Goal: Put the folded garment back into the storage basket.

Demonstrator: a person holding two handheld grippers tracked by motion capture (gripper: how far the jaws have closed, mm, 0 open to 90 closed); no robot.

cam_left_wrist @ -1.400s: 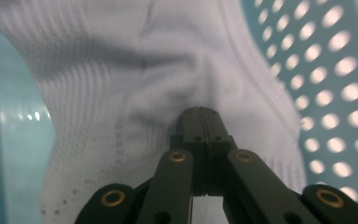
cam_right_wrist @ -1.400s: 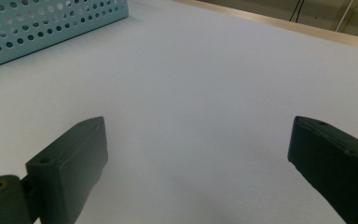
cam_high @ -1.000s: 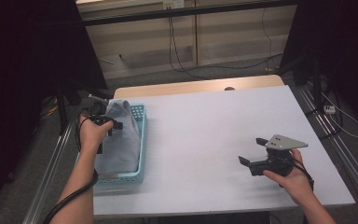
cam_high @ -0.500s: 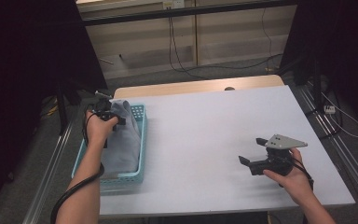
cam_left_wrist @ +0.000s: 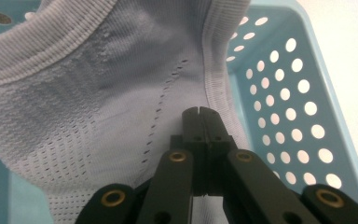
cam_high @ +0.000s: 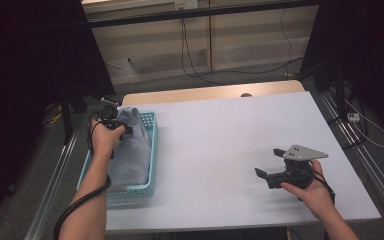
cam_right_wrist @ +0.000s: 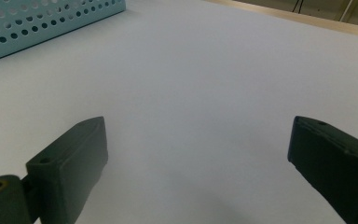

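The left claw is pinched tight on the grey cloth in the blue basket at the left, so lift slowly, while the right claw waits wide open over the bench.

A: Entry one: left gripper, two black jaws pressed together, tips pinching a fold of pale grey-blue knitted garment with ribbed edging and mesh panels.

B: Entry two: light turquoise perforated plastic basket, its wall at right; the garment hangs over it, filling the left
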